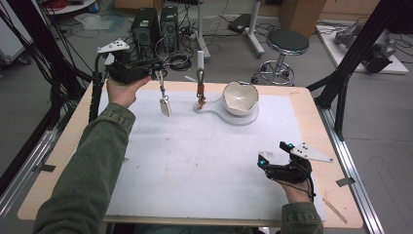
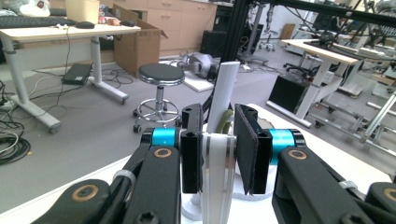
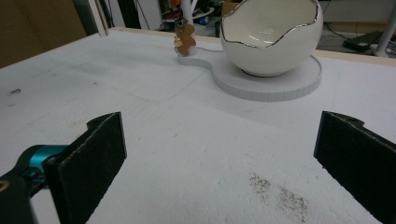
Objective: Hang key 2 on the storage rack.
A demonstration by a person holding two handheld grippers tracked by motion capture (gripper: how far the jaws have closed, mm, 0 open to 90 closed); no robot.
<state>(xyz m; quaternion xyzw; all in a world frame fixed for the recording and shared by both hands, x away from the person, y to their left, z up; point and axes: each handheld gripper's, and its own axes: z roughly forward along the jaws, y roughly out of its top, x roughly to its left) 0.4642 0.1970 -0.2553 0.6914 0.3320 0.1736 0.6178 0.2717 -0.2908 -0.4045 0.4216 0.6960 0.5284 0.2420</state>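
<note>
Up at the far left of the bench (image 1: 311, 105), my left tongs (image 1: 158, 73) are clenched on the stem of a white keychain tag (image 1: 165, 106), and it dangles free above the white mat (image 1: 204, 161), touching nothing that I can see. In the left gripper view the pale strip (image 2: 216, 172) sits pinched between the two black pads, with a white post (image 2: 227, 93) rising just beyond them.

Near the front right corner, my right tongs (image 1: 273, 152) hover low over the mat, spread wide and holding nothing; the right gripper view shows both pads (image 3: 88, 158) well apart with bare mat between them.

Room to move: the whole middle of the mat is open between my two hands. The left tongs sit close to the bench's far edge, the right tongs close to its near edge. A wooden stick (image 1: 335, 210) lies off the mat by the front right corner.

Count, as I see it: one white stand (image 1: 243, 118) at the far centre, one eggshell-shaped bowl (image 1: 240, 97) on its round base, one post, one brown charm (image 1: 200, 95) hanging at the post just beside the bowl, one white tag in my grip. That makes two hanging pieces, well apart from each other.
</note>
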